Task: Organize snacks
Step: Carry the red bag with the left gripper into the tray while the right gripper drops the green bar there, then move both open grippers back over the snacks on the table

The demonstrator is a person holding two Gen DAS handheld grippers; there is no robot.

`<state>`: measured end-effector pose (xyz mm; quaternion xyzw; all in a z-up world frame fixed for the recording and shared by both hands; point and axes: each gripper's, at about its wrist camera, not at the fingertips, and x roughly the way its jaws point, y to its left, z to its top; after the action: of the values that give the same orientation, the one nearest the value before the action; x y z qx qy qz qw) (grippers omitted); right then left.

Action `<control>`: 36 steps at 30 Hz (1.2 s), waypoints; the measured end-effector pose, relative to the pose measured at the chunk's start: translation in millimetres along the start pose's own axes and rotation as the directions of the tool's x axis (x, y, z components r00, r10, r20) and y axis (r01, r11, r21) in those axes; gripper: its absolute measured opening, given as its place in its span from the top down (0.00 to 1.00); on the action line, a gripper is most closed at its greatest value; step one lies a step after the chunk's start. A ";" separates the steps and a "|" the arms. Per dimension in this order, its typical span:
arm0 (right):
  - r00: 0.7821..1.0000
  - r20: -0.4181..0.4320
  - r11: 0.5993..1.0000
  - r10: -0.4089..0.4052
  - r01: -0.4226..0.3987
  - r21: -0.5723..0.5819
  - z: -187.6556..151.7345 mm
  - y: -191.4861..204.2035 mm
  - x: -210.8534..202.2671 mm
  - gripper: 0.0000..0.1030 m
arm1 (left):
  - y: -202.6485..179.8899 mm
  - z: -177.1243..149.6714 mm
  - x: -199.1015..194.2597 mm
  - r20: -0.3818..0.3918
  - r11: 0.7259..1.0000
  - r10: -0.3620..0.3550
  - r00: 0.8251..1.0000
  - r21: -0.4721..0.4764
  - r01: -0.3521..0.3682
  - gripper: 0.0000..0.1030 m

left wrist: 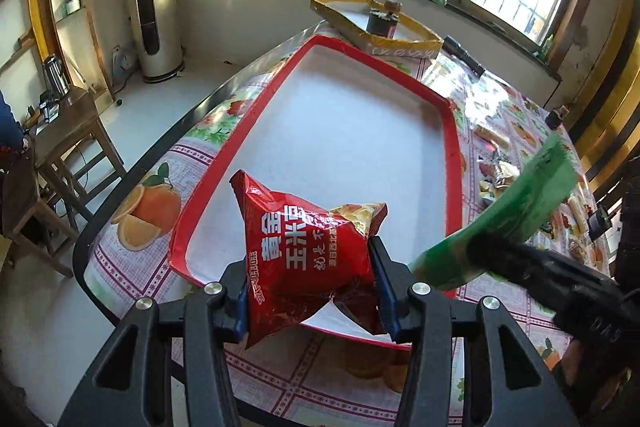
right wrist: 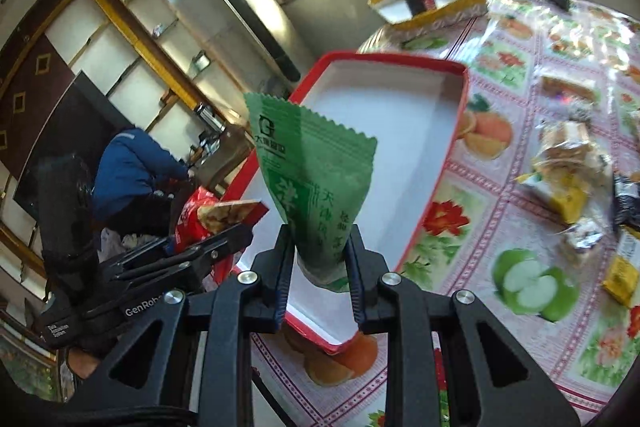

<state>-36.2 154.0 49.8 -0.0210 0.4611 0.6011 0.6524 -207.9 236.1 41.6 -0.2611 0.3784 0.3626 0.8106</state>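
My left gripper (left wrist: 310, 275) is shut on a red snack bag (left wrist: 304, 251) and holds it over the near end of a red-rimmed tray (left wrist: 450, 147) with a white floor. My right gripper (right wrist: 318, 259) is shut on a green snack packet (right wrist: 312, 171) above the same tray (right wrist: 452, 147). The green packet (left wrist: 516, 211) and right gripper (left wrist: 492, 251) show at the right of the left wrist view. The red bag (right wrist: 204, 215) and left gripper (right wrist: 224, 239) show at the left of the right wrist view.
Several loose snack packets (right wrist: 568, 179) lie on the fruit-print tablecloth (right wrist: 500, 211) right of the tray. A yellow-rimmed tray (left wrist: 400, 39) with a small box stands at the far end, a black flashlight (left wrist: 464, 55) beside it. A person in blue (right wrist: 132, 171) sits beyond the table's left edge.
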 end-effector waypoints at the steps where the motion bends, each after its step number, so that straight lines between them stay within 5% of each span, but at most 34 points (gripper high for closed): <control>1: 1.000 -0.025 1.000 0.002 -0.002 0.000 -1.1 -0.8 7.8 0.74 | 0.8 -0.3 2.1 -0.004 1.000 -0.003 1.000 0.001 0.003 0.53; 17: 0.984 -0.170 0.998 -0.052 0.055 0.013 10.4 -11.5 84.9 0.74 | 11.8 0.3 39.2 -0.083 1.000 0.023 0.996 -0.013 -0.024 0.52; 21: 0.983 -0.167 0.997 -0.079 0.078 -0.015 11.6 -6.2 86.3 0.73 | 9.7 -0.4 38.3 -0.077 0.999 0.053 0.996 -0.003 -0.053 0.42; 28: 0.992 -0.089 0.996 -0.089 0.089 -0.004 13.8 -6.7 51.6 0.55 | -0.6 -3.3 34.8 -0.077 0.995 0.095 0.992 0.018 -0.094 0.34; 36: 0.992 0.003 0.991 -0.123 0.123 0.053 1.4 -28.6 -6.8 0.48 | -28.4 -3.5 14.7 -0.014 0.988 0.147 0.989 0.055 -0.146 0.30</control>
<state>-11.3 141.7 39.9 -0.0301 0.4725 0.5475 0.6900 -180.4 222.3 32.0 -0.2136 0.4135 0.4086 0.7851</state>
